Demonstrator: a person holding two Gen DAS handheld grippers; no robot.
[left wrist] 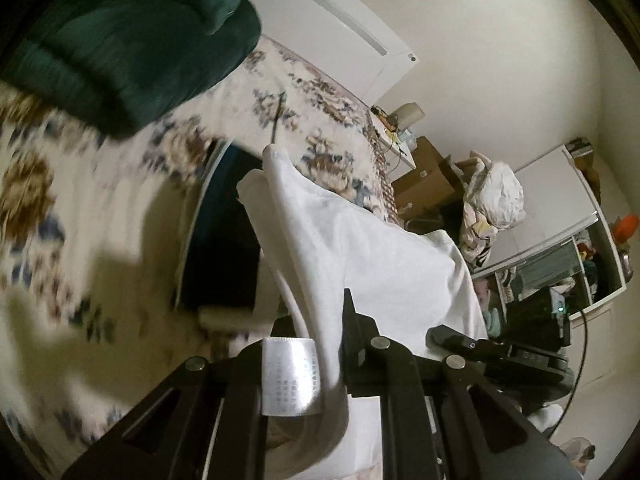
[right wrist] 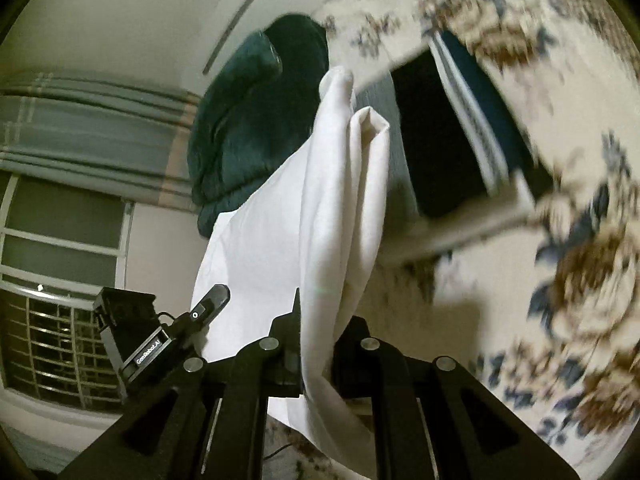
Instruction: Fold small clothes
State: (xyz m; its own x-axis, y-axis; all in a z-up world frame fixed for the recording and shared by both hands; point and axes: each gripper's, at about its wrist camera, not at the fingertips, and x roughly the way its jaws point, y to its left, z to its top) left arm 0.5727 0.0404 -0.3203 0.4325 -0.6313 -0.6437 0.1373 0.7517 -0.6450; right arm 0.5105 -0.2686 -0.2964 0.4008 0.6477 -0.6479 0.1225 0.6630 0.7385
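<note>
A white garment (left wrist: 360, 248) is held up in the air between both grippers, above a floral bedspread (left wrist: 80, 216). My left gripper (left wrist: 316, 320) is shut on one edge of it, next to a silver care label (left wrist: 290, 376). My right gripper (right wrist: 318, 320) is shut on another edge of the same white garment (right wrist: 320, 200), which hangs in folds over the jaws. The other gripper shows in each view, the right gripper in the left wrist view (left wrist: 480, 348) and the left gripper in the right wrist view (right wrist: 176, 328). A dark folded garment with white stripes (right wrist: 460, 128) lies on the bed.
A dark green blanket or pillow (left wrist: 132, 44) lies on the bedspread (right wrist: 560, 240). Cardboard boxes (left wrist: 428, 176), a pile of bags (left wrist: 496, 200) and a white shelf unit (left wrist: 560, 240) stand by the wall. A window with bars (right wrist: 60, 300) is at the left.
</note>
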